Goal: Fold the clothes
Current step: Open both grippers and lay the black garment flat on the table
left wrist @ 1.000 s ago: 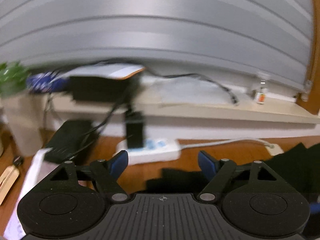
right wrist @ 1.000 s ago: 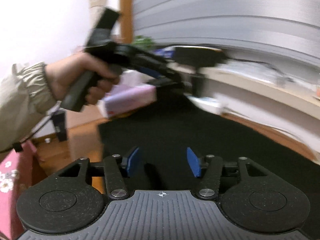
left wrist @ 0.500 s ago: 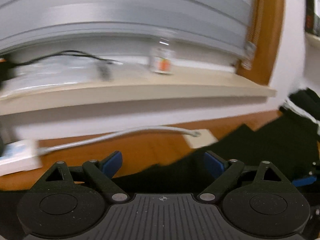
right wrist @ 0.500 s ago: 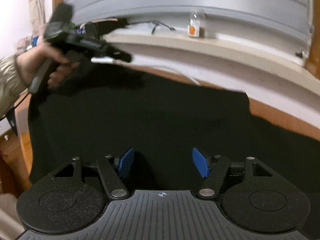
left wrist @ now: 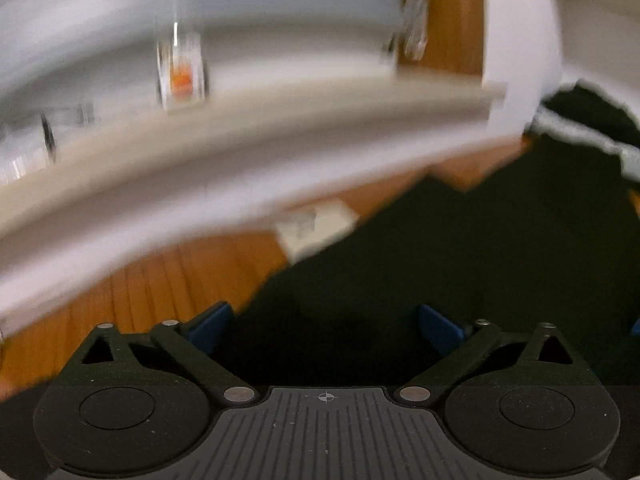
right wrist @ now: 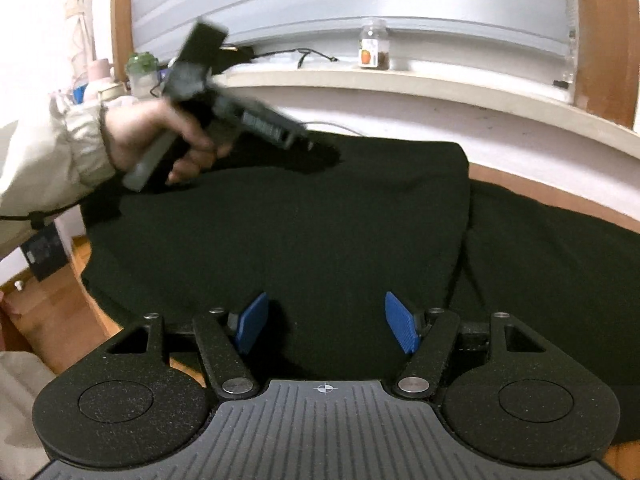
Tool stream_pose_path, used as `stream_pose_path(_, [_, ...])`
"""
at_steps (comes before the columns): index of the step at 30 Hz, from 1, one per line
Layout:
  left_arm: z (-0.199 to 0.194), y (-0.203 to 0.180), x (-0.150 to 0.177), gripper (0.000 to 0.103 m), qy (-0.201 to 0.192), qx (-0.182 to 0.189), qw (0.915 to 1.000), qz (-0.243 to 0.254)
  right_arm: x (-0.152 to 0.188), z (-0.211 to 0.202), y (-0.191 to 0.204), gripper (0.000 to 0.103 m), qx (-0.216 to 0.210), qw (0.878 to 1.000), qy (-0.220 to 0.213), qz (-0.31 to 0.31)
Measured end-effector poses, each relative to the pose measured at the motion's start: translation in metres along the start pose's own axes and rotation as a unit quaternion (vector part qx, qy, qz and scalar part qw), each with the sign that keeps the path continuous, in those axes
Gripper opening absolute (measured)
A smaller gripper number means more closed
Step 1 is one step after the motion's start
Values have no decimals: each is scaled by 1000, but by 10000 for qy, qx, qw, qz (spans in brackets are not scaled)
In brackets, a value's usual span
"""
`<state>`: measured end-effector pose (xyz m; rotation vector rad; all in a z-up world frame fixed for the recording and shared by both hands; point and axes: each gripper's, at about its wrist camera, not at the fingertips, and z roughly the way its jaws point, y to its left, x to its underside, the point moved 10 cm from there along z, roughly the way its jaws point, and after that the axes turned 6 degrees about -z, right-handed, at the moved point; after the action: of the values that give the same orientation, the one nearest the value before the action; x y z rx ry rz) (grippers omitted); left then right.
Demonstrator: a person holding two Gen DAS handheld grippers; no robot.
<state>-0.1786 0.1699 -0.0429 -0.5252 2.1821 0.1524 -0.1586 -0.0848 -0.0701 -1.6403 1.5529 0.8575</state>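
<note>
Across the wooden table (right wrist: 60,312), the black garment (right wrist: 300,232) lies partly folded, more folds apparently left, while left gripper (left wrist: 320,324) at ten o'clock, jaws just widened, and right gripper (right wrist: 324,320) hover released, empty.

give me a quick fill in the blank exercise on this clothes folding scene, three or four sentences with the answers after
1. The garment spread flat under both grippers is ____ in colour.
2. The small clear glass jar with the orange label stands on the pale ____ below the grey shutter.
3. The blue pads of the right gripper stand ____, with nothing clamped between them.
4. The left gripper is held by a hand that comes out of a ____ sleeve.

Missing words: black; ledge; apart; beige
</note>
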Motion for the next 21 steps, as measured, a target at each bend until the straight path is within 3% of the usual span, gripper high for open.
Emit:
stream_pose_path(3, [-5, 6, -1, 102, -125, -141, 9998, -82, 2, -4, 0, 65, 45, 10000, -65, 20])
stream_pose_path(6, [-14, 19, 0, 102, -192, -566, 9981, 167, 2, -4, -1, 65, 73, 9999, -115, 36])
stream_pose_path(11, [-28, 50, 5, 102, -246, -932, 9950, 261, 4, -4, -3, 65, 67, 9998, -181, 39])
stream_pose_path(21, [-86, 116, 2, 99, -558, -1274, 9900, 245, 7, -2, -2, 65, 79, 9994, -323, 94])
